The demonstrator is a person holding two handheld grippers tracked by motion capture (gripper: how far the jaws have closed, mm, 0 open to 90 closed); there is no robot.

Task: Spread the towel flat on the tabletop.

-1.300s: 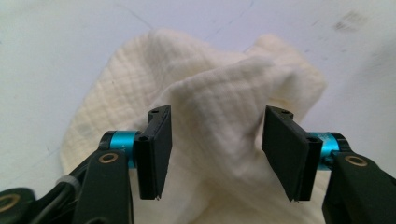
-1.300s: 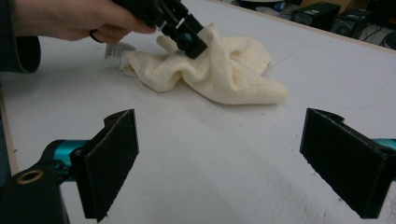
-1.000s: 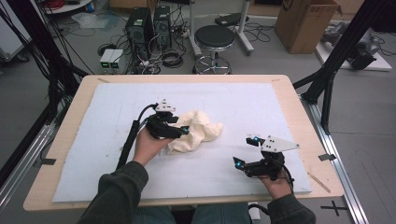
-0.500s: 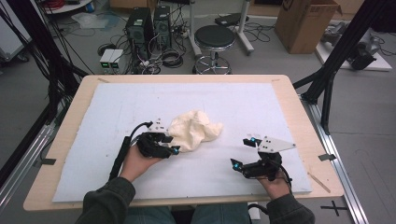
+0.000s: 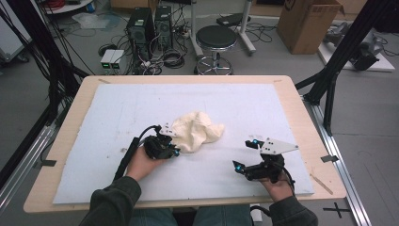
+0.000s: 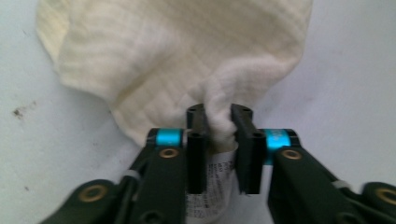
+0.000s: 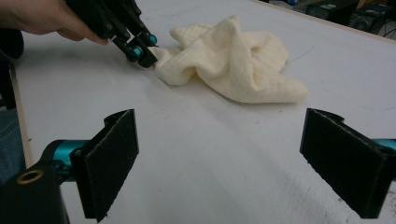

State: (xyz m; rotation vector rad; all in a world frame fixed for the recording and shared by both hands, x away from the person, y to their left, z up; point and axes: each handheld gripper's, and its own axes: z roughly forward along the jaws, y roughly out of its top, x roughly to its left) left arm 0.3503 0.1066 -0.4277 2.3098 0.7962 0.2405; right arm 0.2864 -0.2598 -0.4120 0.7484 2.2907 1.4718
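1. The left gripper (image 5: 175, 151) lies low on the white mat (image 5: 117, 117), left of centre in the high view. Its jaws have just been closing and now pinch a fold at the near-left edge of the cream cloth (image 5: 196, 131); in the left gripper view a printed label (image 6: 215, 184) hangs between them.
2. The cream cloth sits crumpled near the middle of the mat. Its long axis runs from the pinched corner up and right toward the far side; it points at nothing in particular.
3. The right gripper (image 5: 244, 154) rests near the mat's front right, well apart from the cloth, its jaws wide apart with nothing between them.
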